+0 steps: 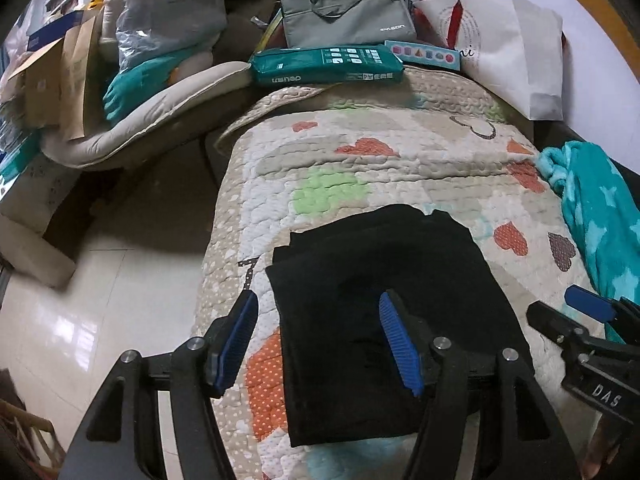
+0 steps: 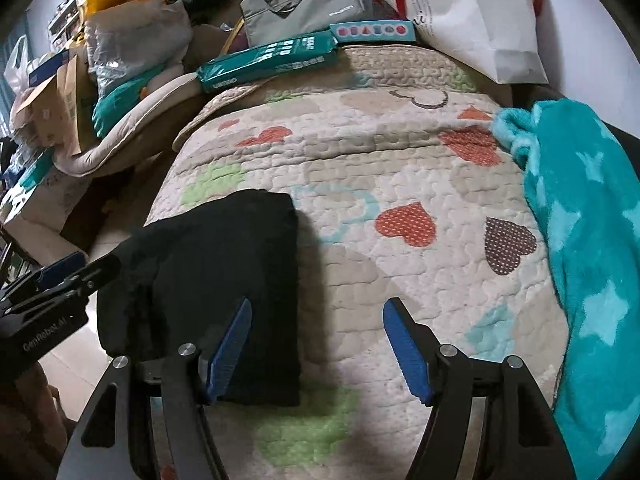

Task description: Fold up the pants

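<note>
Start at the left edge of the quilt (image 1: 360, 184): that is where the pants (image 1: 380, 320) lie, already folded into a thick black rectangle, flat on the quilt, its left side running close along the edge where the quilt drops to the tiled floor (image 1: 100, 300). The long axis of the bundle runs from the near edge of the quilt away from you toward the far end, where the green packet (image 1: 326, 66) and grey bag (image 1: 344, 14) sit.

Your left gripper (image 1: 316, 336) hangs directly above that bundle. Its jaws stand spread with nothing between the pads: the left pad is over the strip of quilt beside the pants' left side, the right pad over the middle of the black cloth, neither pinching fabric. This is the nearer hand; the pants are straight ahead of it and below.

Moving right, your right gripper (image 2: 316, 344) is also spread and empty. From its view the pants (image 2: 224, 296) lie ahead and to its left, with its left pad over the bundle's right side and its right pad over bare quilt. The open stretch of quilt with its hearts continues to the teal star blanket (image 2: 592, 240) along the right edge.

The fold looks finished or nearly so. If one more fold or a tidy-up is wanted, I judge the near short end, reached by the left gripper, to be the place to take it; the right would need to shift left first.
</note>
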Motion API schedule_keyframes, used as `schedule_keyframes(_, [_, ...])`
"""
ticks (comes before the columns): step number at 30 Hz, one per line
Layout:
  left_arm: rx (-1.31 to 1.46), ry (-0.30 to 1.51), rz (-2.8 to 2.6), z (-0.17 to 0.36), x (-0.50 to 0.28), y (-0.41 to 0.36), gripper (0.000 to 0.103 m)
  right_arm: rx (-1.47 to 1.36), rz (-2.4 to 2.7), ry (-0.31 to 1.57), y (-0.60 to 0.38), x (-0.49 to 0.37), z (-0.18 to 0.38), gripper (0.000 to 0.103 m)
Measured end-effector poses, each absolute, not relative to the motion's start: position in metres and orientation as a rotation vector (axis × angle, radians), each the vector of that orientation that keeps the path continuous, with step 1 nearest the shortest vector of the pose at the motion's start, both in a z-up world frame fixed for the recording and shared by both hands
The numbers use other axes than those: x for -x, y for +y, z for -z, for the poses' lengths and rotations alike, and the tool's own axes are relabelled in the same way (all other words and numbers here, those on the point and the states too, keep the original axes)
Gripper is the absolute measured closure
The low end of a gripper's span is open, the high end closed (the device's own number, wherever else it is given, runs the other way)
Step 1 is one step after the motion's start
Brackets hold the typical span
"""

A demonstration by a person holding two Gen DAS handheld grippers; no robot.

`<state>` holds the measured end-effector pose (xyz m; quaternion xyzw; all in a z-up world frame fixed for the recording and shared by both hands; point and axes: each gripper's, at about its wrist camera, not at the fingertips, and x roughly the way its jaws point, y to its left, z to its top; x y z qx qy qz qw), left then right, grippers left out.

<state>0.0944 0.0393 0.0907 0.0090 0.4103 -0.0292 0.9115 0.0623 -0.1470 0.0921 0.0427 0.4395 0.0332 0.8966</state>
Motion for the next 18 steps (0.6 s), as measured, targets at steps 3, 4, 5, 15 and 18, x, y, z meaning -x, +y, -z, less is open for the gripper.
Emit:
schedule_keyframes(3, [-0.012,0.852,0.058,-0.0891,-0.0953,0.0397,0.040,-0.070,-0.073,0.917,-0.1422,-0.0615,-0.0892,0.029])
schedule_keyframes(4, [-0.006,0.858,0.059,-0.0885,-0.0955,0.0406,0.040,-0.070,-0.073,0.919,-0.1422,-0.0614,-0.0882,0.029])
schedule_keyframes(5, [0.001,0.863,0.060,-0.0876,-0.0962,0.0415,0.040,-0.072,-0.073,0.922,-0.1424,-0.0616,-0.0877,0.029])
schedule_keyframes(15, [0.040,0.892,0.072,-0.0844,-0.1001,0.0463,0.040,-0.097,-0.059,0.936,-0.1475,-0.0633,-0.0847,0.029])
schedule_keyframes(18, [0.056,0.903,0.076,-0.0831,-0.1016,0.0482,0.040,-0.095,-0.061,0.935,-0.1470,-0.0631,-0.0849,0.028])
